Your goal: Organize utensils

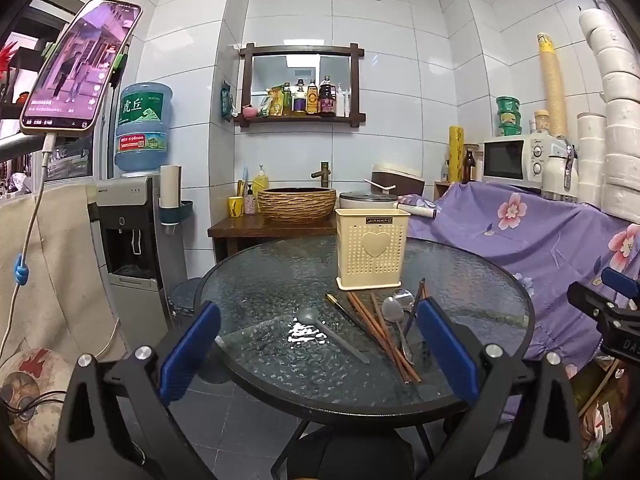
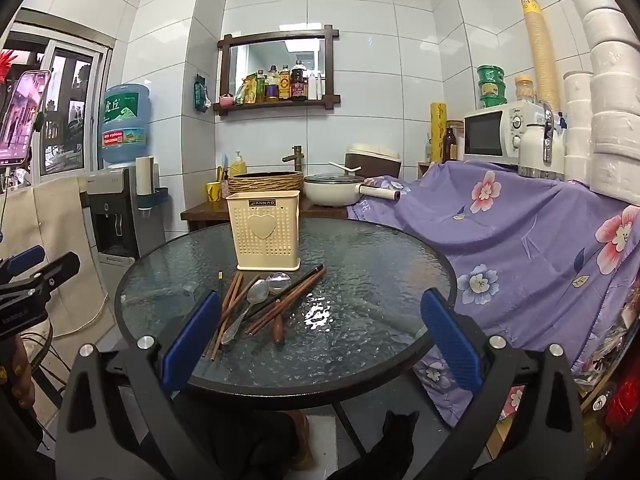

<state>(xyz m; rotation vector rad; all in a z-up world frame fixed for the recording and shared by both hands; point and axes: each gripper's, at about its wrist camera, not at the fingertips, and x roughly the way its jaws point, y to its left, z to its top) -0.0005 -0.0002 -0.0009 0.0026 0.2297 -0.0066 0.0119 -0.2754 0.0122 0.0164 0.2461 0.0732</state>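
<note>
Utensils lie in a loose heap on the round textured-glass tabletop (image 1: 280, 264) just in front of the upright cream perforated plastic holder with a heart on its face (image 1: 374, 248): brown wooden chopsticks (image 2: 230, 304), metal spoons (image 2: 250, 308) and a grey plastic spoon (image 1: 332, 332) slightly apart from the pile. Both the left gripper (image 1: 320, 356) and the right gripper (image 2: 320, 344) hover over the near edge, jaws wide apart and holding nothing.

Cream perforated utensil holder (image 1: 373, 249), brown chopsticks (image 1: 384, 334), purple floral cloth (image 2: 520, 232), blue-padded claws.
</note>
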